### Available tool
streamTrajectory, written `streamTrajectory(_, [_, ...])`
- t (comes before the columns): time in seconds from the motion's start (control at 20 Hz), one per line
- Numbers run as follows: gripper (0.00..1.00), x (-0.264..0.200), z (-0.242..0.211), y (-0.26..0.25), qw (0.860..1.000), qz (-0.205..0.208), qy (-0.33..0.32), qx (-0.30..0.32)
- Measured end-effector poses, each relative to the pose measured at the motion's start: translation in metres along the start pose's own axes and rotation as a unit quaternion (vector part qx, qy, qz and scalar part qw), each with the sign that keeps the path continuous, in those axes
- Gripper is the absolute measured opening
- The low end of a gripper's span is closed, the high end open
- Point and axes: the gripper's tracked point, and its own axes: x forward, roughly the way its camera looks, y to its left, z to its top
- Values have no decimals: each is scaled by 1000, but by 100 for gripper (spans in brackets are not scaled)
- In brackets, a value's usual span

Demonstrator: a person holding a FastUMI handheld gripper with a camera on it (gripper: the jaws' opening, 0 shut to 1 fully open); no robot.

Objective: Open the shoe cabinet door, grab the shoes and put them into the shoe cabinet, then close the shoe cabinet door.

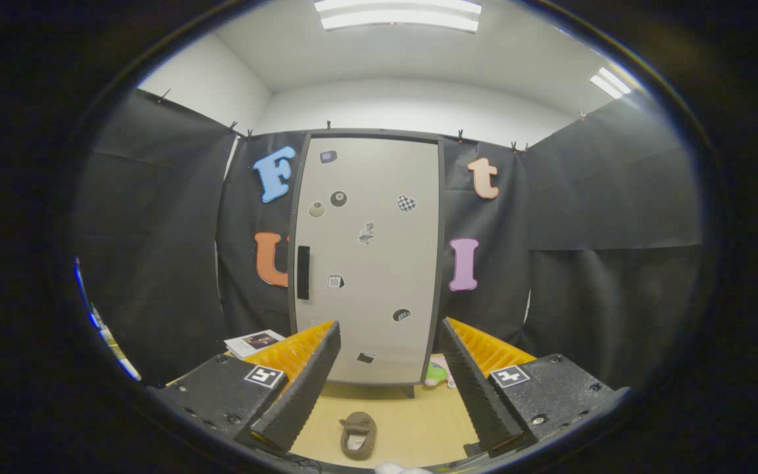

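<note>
While the claw [392, 388] stands open and empty, the shoe cabinet door [369, 257] is closed straight ahead, its upright handle [303, 272] at the left edge; the shoe [358, 434] lies between the fingers, lengthwise toward the cabinet.

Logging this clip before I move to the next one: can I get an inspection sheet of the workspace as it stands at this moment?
Surface: light wooden floor, bare around the shoe.
Job's things: shoe cabinet stands upright against the booth's wall, its door closed, dark handle on its left edge, stickers scattered over it. One brown shoe lies on the floor between the fingers, short of the cabinet.
Clutter: a booklet left of the cabinet's base; a green and pink toy at its right foot.
Grippers: gripper open, fingers spread, touching nothing.
Cables: nothing seen.
Surroundings: black cloth walls, white ceiling with strip lights.
</note>
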Motion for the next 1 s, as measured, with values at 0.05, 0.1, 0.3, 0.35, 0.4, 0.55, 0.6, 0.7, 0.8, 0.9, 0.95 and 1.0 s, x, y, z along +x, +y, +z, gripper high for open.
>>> streamTrajectory(0.05, [99,0,0,1,1000,-1,1,2])
streamTrajectory(0.1, [99,-1,1,2,1000,-1,-1,3])
streamTrajectory(0.3, [99,6,-2,13,1000,-6,4,0])
streamTrajectory(0.35, [99,10,-5,19,1000,-4,6,3])
streamTrajectory(0.4, [99,14,-6,26,1000,-1,10,6])
streamTrajectory(0.55, [99,31,-10,37,1000,-2,22,5])
streamTrajectory(0.6, [99,39,-10,44,1000,1,21,6])
streamTrajectory(0.7, [99,54,-10,52,1000,0,24,8])
streamTrajectory(0.8, [99,76,-9,69,1000,13,23,15])
streamTrajectory(0.9, [99,102,-6,82,999,23,22,22])
streamTrajectory(0.95, [99,117,-5,91,999,31,21,25])
streamTrajectory(1.0, [99,132,-3,99,999,37,22,27])
